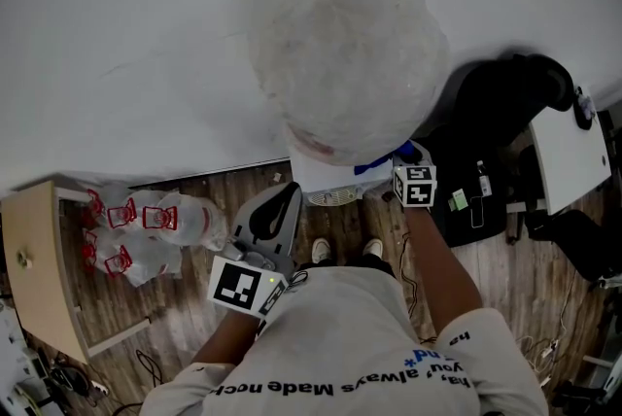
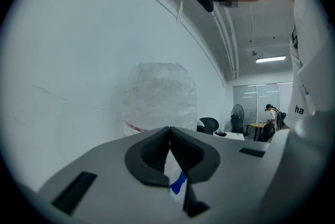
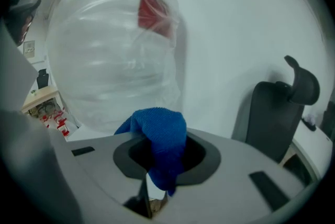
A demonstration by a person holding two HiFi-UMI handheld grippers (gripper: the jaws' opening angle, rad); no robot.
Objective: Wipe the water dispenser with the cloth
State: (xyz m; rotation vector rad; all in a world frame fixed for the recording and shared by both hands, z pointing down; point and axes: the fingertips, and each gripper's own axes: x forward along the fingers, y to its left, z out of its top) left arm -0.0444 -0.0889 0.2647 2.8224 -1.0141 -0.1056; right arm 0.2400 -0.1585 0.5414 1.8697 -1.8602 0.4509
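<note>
**Blue cloth held at the water dispenser**

The right gripper (image 3: 162, 142) pinches a soft blue cloth (image 1: 382, 163) tight between its jaws. The cloth is up by the top of the white box-shaped water dispenser (image 1: 330, 176). It sits just under the dispenser's big clear bottle wrapped in crinkly plastic (image 1: 350, 54). The left gripper (image 2: 169, 133) has its jaws closed tip to tip, with nothing in them. It is near the dispenser's front left, not touching it. A black office chair (image 1: 505, 98) stands close by.
</note>
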